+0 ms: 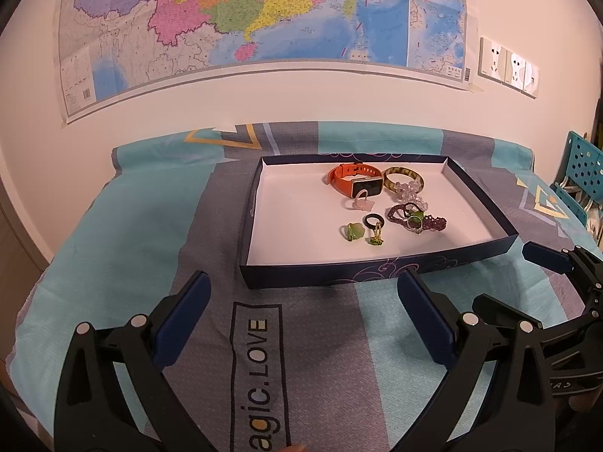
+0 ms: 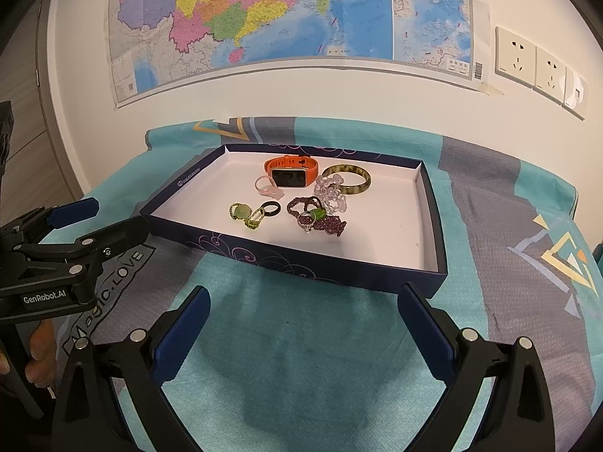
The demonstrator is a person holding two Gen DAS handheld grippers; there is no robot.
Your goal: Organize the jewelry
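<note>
Both tools are held spread wide with nothing between their jaws: the left tool (image 1: 303,309) and the right tool (image 2: 303,324) hover low over the cloth-covered table (image 2: 301,358), just short of the near wall of the box (image 2: 301,260). All the jewelry in view is found inside that box, ahead of both tools: an orange watch (image 2: 290,171) and a green bangle (image 2: 348,180) at the far side, clear beads (image 2: 333,192) touching the bangle, a purple bead strand (image 2: 320,218) tangled with a ring, and a black ring (image 2: 272,208) beside small green pieces.

Whether sorting is pending or finished cannot be settled from this. If a piece is to be lifted, a loose one should be chosen over the tangle, and the box wall cleared from above.
</note>
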